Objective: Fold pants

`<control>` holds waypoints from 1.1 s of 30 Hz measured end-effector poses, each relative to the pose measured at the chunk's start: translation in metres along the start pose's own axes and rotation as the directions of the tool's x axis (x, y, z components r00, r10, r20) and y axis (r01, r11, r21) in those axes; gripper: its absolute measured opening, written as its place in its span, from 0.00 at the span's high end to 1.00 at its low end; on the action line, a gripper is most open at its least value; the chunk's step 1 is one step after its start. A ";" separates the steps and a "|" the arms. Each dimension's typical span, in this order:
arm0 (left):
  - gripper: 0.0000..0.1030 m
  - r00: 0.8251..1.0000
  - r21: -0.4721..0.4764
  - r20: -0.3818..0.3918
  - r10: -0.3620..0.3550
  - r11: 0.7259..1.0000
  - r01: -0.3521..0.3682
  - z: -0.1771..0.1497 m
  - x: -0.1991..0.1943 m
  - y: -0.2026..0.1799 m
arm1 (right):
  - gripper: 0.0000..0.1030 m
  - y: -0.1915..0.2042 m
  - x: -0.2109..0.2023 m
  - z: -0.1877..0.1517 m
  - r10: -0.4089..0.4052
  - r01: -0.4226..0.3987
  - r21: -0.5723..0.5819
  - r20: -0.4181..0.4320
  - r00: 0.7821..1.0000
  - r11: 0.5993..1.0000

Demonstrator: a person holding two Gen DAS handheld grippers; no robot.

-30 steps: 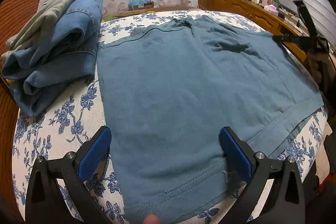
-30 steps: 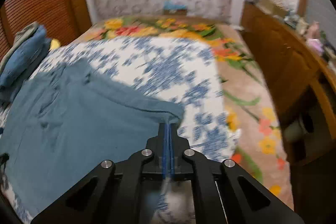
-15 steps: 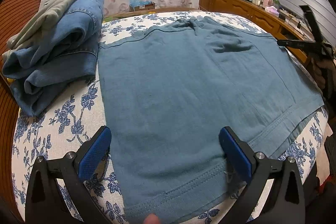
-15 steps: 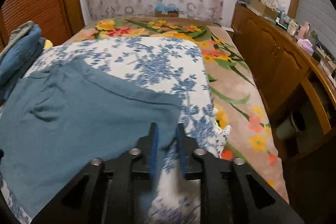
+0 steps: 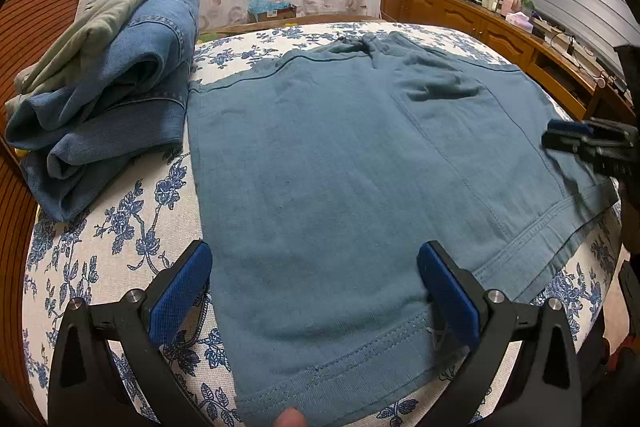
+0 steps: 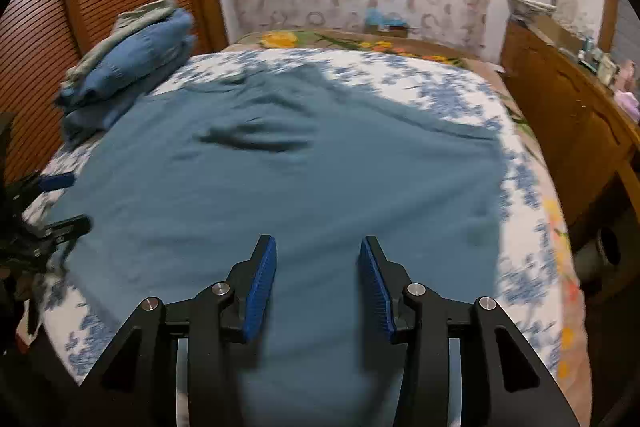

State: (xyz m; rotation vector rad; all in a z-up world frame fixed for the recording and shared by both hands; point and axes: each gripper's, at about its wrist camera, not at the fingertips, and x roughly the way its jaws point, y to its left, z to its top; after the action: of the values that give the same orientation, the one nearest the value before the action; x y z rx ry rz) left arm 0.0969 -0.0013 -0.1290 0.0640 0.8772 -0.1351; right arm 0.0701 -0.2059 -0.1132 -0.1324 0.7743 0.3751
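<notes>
Pants [image 5: 340, 163] lie flat mid-frame on the bed [image 5: 120, 227], no fold visible yet, folding all left. Left gripper [image 5: 316, 291] spread wide at the near hem, nothing pinched. Right gripper [image 6: 316, 283], jaws just opening, empty over the cloth. Folded jeans [image 5: 112, 99] upper left.

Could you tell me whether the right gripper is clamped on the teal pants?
No, the right gripper has its blue pads apart above the teal pants, gripping nothing; its jaws have just been opening.
</notes>
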 end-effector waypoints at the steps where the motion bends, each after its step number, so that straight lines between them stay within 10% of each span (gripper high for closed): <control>1: 0.00 1.000 -0.001 0.000 -0.001 1.000 0.001 0.000 0.000 0.000 | 0.54 0.001 0.000 -0.002 0.001 -0.001 -0.006 -0.006 1.000 1.000; 13: 0.09 0.998 -0.061 0.054 -0.008 0.998 0.011 -0.005 -0.031 0.023 | 0.33 0.003 0.004 -0.004 -0.037 0.036 -0.064 -0.014 0.999 0.997; 33: 0.59 0.998 -0.099 0.004 -0.070 0.993 0.070 -0.052 -0.052 0.037 | 0.33 0.019 0.013 -0.003 -0.045 0.044 -0.058 -0.007 0.999 0.997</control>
State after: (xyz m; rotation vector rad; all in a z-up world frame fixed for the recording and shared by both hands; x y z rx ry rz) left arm 0.0301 0.0454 -0.1224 -0.0596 0.8845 -0.1573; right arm 0.0693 -0.1855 -0.1238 -0.2056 0.7676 0.3550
